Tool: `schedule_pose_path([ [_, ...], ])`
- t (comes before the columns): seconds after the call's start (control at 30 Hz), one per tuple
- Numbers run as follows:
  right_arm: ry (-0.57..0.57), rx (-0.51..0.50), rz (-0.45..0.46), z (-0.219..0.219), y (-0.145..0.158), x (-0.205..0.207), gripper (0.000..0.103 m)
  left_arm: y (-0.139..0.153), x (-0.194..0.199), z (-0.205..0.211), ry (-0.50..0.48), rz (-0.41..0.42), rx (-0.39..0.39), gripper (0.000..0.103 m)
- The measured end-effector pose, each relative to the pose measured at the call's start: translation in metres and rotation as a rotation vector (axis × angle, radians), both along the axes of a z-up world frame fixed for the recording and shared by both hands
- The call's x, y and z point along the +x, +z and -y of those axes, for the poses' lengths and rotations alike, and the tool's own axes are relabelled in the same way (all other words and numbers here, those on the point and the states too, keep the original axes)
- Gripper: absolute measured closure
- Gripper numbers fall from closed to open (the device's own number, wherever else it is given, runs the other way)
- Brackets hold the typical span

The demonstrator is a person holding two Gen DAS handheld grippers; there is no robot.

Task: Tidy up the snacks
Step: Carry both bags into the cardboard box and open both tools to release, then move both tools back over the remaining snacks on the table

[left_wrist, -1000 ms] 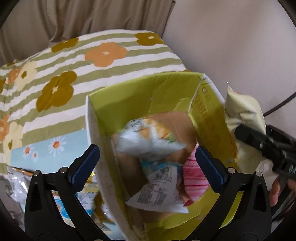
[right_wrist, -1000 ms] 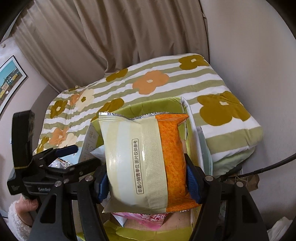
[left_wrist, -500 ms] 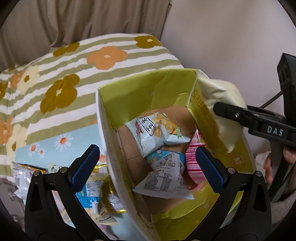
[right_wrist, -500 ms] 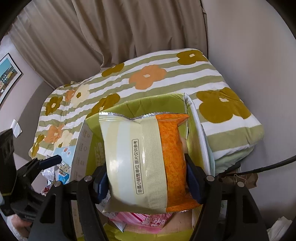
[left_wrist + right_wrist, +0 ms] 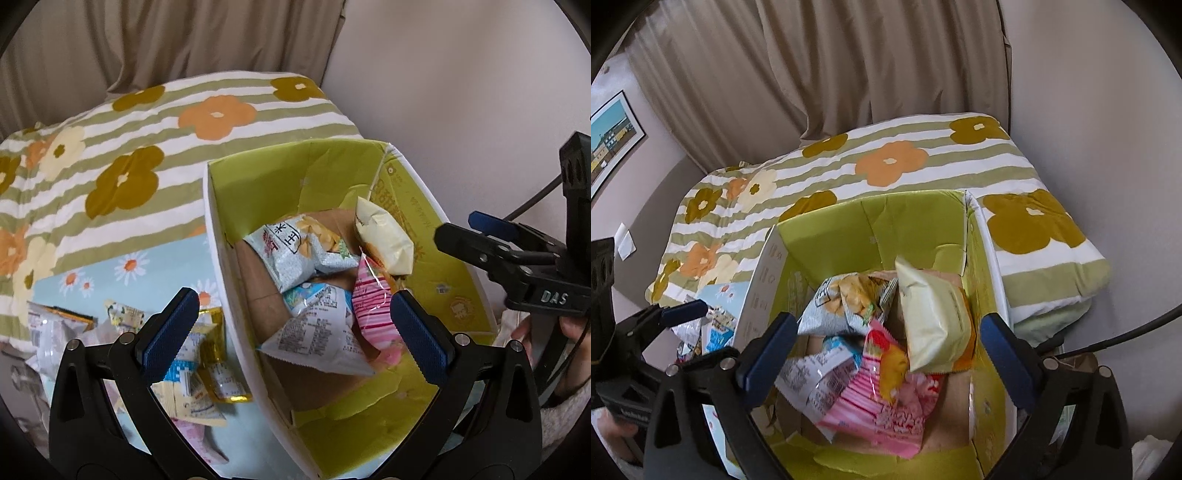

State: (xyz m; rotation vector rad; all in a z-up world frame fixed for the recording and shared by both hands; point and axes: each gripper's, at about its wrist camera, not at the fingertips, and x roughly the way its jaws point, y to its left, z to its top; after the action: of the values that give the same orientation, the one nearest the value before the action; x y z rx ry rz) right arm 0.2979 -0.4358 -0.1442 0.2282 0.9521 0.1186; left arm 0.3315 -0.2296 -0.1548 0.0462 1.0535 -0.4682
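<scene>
The cream-and-orange packet lies loose in the green box on the bed, propped against the right wall atop the other snacks, and the right gripper stands wide and empty above it. The left gripper, also wide and empty, straddles the box's near-left wall. If either gripper knocks that thin wall, the box could tip on the soft bed; loose packets wait by its left side.

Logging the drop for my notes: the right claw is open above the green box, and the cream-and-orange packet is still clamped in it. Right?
Not quite. The right claw is open above the green box, but the cream-and-orange packet is not clamped in it: it lies loose in the box on the other snacks. The right wrist view shows its fingers spread with the packet clear of both; the left wrist view shows the packet against the box wall.
</scene>
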Motion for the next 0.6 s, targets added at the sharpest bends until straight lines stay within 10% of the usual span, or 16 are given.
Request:
schedule_pose_path([
  [0.6, 0.144, -0.012, 0.167, -0.023, 0.058, -0.074, 0.004, 0.049, -0.092, -0.031, 0.135, 0.125, -0.030, 0.001],
])
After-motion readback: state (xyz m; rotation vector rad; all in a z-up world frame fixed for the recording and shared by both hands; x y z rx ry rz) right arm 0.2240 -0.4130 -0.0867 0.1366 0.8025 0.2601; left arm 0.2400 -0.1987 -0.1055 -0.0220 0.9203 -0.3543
